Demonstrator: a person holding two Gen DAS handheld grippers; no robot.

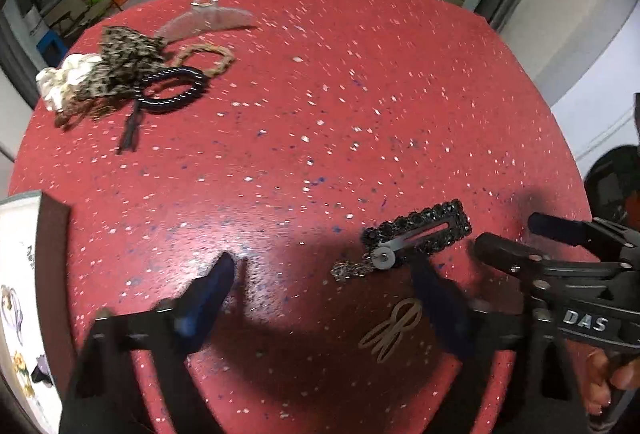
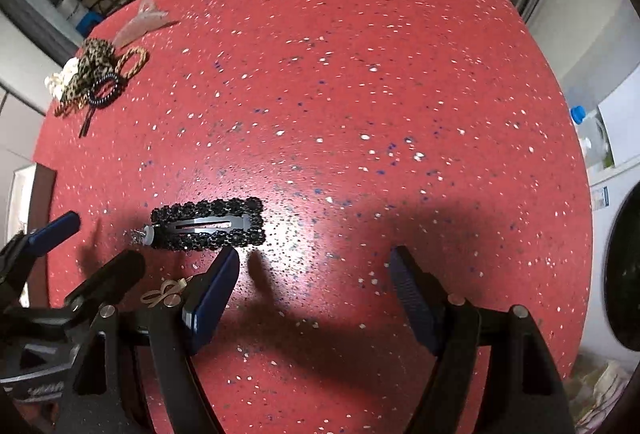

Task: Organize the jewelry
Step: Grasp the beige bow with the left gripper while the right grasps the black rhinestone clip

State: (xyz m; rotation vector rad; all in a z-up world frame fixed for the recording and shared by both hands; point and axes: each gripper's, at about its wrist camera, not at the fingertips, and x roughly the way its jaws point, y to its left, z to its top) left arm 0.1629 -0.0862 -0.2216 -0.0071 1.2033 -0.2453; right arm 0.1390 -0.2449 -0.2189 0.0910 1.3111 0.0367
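White raised letters "DAS" read clearly on the black body of the right gripper [image 1: 504, 242] as seen from the left wrist, while the dark print on the white box [image 1: 16, 274] stays too blurred to read.

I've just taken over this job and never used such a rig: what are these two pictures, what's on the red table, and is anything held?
A person holds one two-fingered tool in each hand; each picture comes from a camera on one tool, looking along its fingers. The left gripper and right gripper both stand open and hold nothing. On the red speckled table lie a black beaded hair clip and a small gold clip close by. At the far left is a pile of scrunchies and hair ties beside a clear claw clip.
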